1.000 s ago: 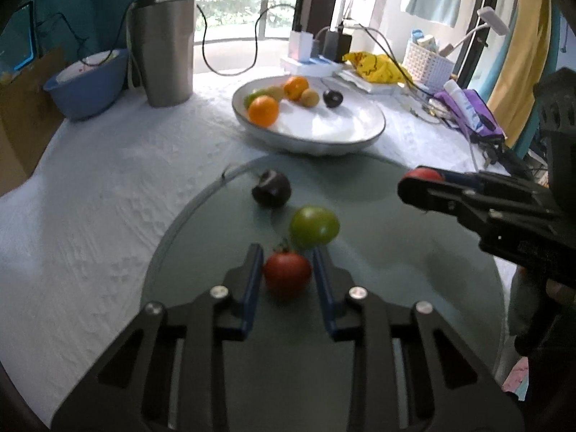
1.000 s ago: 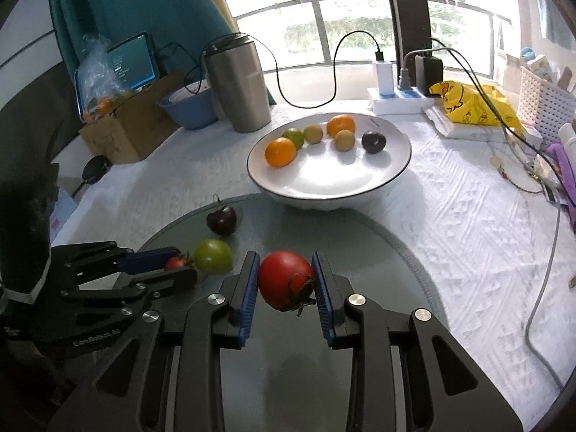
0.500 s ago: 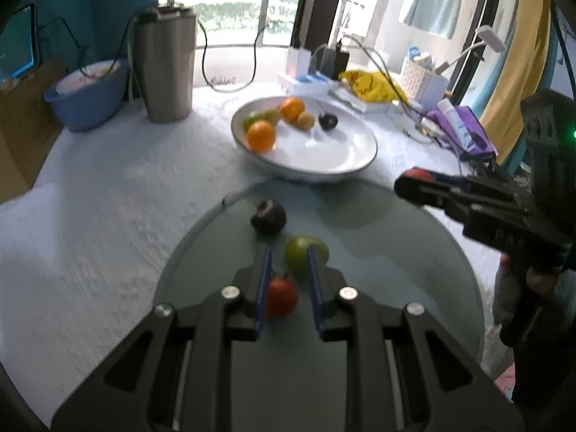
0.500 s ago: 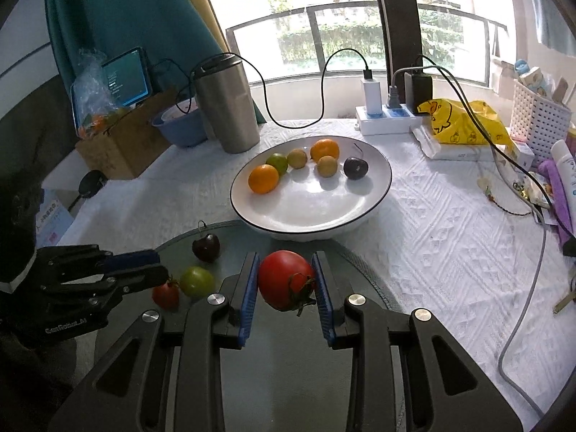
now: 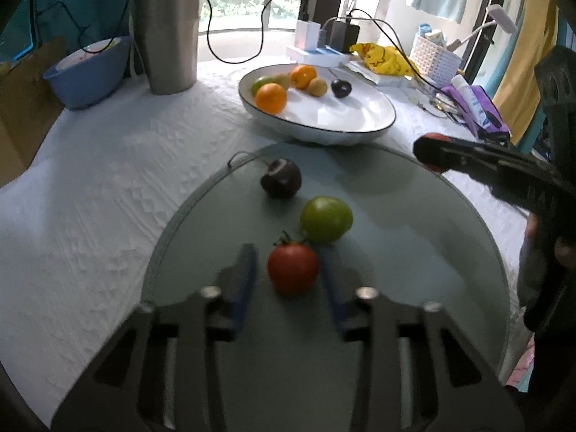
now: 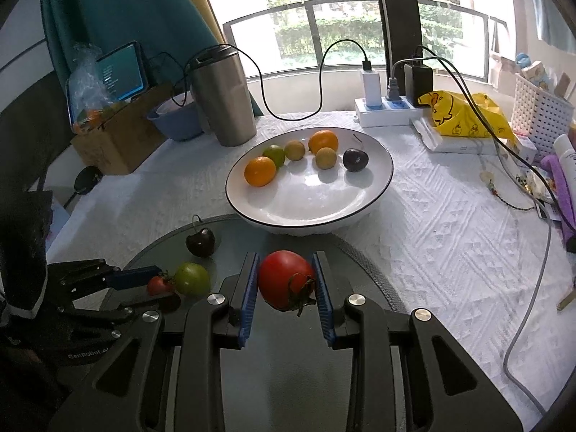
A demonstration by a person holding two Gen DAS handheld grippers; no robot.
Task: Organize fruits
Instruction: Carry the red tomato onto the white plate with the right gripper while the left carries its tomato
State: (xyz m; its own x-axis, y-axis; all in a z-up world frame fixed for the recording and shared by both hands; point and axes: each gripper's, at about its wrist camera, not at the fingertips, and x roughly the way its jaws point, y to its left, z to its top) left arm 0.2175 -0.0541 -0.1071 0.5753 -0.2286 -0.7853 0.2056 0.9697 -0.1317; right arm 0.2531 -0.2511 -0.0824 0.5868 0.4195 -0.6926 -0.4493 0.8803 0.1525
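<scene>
**Kid:** What is the right gripper (image 6: 287, 280) doing?

**Helper:** It is holding a big red tomato (image 6: 286, 278). The two blue pads press on both sides of it. The tomato's green stem points down toward the camera.

**Kid:** And the left gripper (image 5: 288, 270)?

**Helper:** Its jaws are opening right now. A small red tomato (image 5: 293, 268) sits between them on the round glass plate (image 5: 414, 252). There is a clear gap on the left side. On the right side the blue pad is very close, but I cannot tell if it touches. The picture is a bit blurry there.

**Kid:** What else is on the glass plate?

**Helper:** A green tomato (image 5: 326, 219) is just behind the small red one, almost touching it. A dark cherry (image 5: 280, 178) with a thin stem lies a bit farther back, near the rim.

**Kid:** Where does the other fruit sit?

**Helper:** In the white bowl (image 6: 360, 201) behind the glass plate. It has two oranges, a green fruit, two little yellow ones and a dark cherry, all on the far side. The near side of the bowl is bare.

**Kid:** What is under it all?

**Helper:** A surface with a white bumpy cloth (image 6: 450, 244). A tall metal cup (image 6: 225, 99) and a blue bowl (image 5: 88, 72) stand at the back.
</scene>
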